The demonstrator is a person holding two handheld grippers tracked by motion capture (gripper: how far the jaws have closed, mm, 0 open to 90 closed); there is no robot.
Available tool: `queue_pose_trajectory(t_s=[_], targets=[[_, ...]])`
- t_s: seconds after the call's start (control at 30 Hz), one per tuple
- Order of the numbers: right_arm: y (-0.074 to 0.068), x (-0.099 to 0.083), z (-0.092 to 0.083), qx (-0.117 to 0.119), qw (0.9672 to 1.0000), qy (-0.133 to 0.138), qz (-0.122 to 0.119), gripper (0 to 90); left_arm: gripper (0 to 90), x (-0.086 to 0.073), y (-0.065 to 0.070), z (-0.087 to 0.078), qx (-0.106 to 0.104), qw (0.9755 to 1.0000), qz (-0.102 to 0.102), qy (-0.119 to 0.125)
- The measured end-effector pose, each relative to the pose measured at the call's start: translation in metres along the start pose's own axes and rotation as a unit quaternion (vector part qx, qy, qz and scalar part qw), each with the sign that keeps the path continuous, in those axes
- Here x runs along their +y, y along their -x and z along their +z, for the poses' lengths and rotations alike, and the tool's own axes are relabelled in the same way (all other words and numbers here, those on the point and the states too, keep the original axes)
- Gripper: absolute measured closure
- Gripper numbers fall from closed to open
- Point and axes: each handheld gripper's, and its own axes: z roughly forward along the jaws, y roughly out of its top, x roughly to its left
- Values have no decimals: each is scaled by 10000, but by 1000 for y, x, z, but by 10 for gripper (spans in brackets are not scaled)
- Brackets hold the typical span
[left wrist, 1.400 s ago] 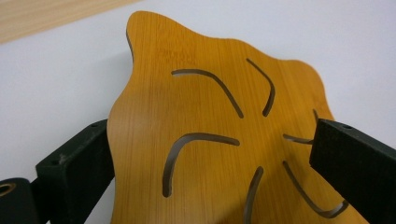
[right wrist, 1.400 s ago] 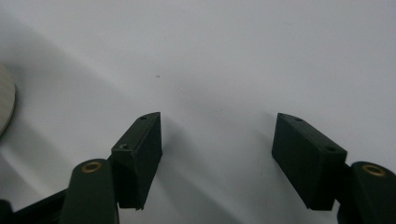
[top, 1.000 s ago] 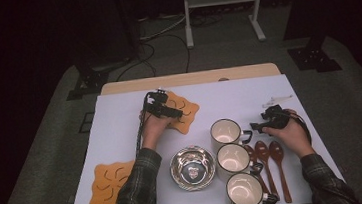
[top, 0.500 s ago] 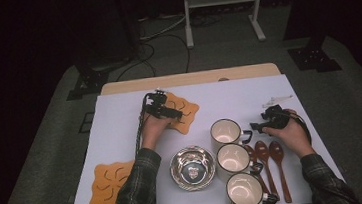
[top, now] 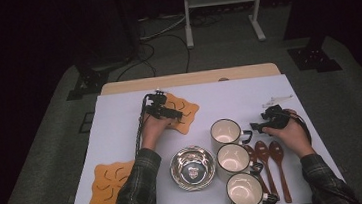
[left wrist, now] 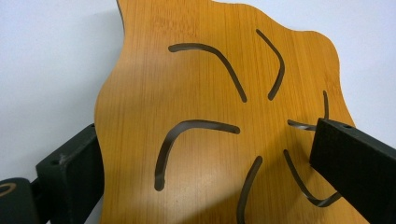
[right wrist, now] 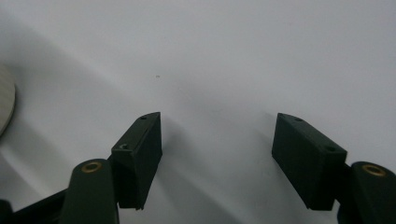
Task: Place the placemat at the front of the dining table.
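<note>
- Straddling the far wooden trivet (left wrist: 210,140), the left gripper (top: 162,109) has its jaws spread wide, one at each wavy edge; whether the pads press the wood I cannot tell.
- That trivet (top: 182,113) lies flat on the white table cover (top: 121,133), far-left of the cups, its longer side running from the left hand (top: 152,130) away toward the cups' side.
- The left forearm reaches straight out from the near edge, hand low over the trivet.
- The right gripper (top: 270,119) stands wide open with nothing between its jaws, pointing left toward the far cup (top: 225,133).
- The right hand (top: 288,133) rests just beyond three wooden spoons (top: 265,166).
- A steel bowl (top: 193,168) sits left of the cups; a second trivet (top: 110,184) lies near-left.
</note>
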Motion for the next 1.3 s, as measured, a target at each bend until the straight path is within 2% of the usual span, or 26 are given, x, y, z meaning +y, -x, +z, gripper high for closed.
queue_pose_trajectory(t_s=[0.93, 1.3], targets=[[0, 0, 0, 5, 10000, 0, -3, 312, 23, 0, -1, -1, 67, 10000, 18, -39], [0, 0, 0, 4, 10000, 2, -6, 312, 22, -2, -7, -4, 130, 9999, -20, -53]])
